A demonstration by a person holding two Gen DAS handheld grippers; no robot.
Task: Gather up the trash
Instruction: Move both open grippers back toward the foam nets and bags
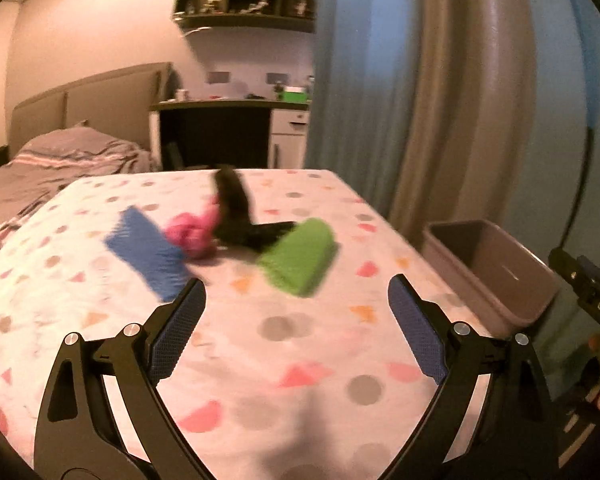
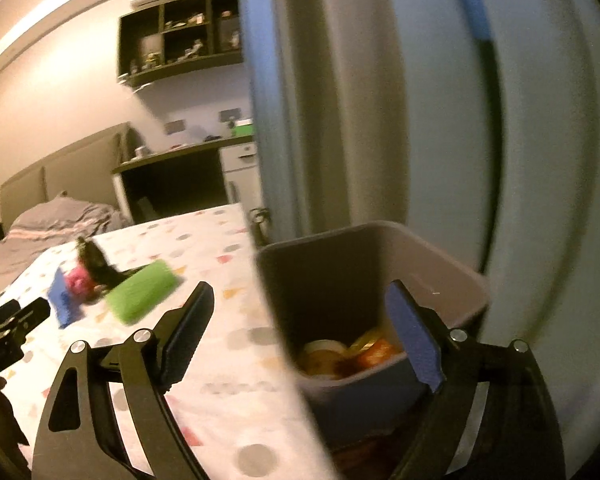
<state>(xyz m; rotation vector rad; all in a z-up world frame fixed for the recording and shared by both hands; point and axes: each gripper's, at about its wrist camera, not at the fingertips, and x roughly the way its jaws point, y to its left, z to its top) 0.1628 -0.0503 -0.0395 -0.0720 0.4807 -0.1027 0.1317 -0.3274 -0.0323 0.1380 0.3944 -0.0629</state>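
Note:
On the patterned tablecloth (image 1: 284, 344) lie a blue cloth (image 1: 146, 254), a pink crumpled item (image 1: 194, 234), a black item (image 1: 240, 216) and a green folded cloth (image 1: 302, 256). My left gripper (image 1: 296, 292) is open and empty, hovering short of them. A grey bin (image 2: 324, 280) stands beside the table's right edge, with yellow and orange trash (image 2: 348, 352) in its bottom. My right gripper (image 2: 300, 300) is open and empty above the bin's near rim. The green cloth (image 2: 142, 296), the blue cloth (image 2: 62, 300), the pink item (image 2: 78, 280) and the black item (image 2: 96, 264) show at the left of the right wrist view. The bin also shows in the left wrist view (image 1: 496, 272).
Blue and beige curtains (image 1: 420, 100) hang right behind the bin. A bed (image 1: 60, 156) and a dark desk (image 1: 220, 128) stand beyond the table. The other gripper's body (image 2: 8, 328) shows at the left edge of the right wrist view.

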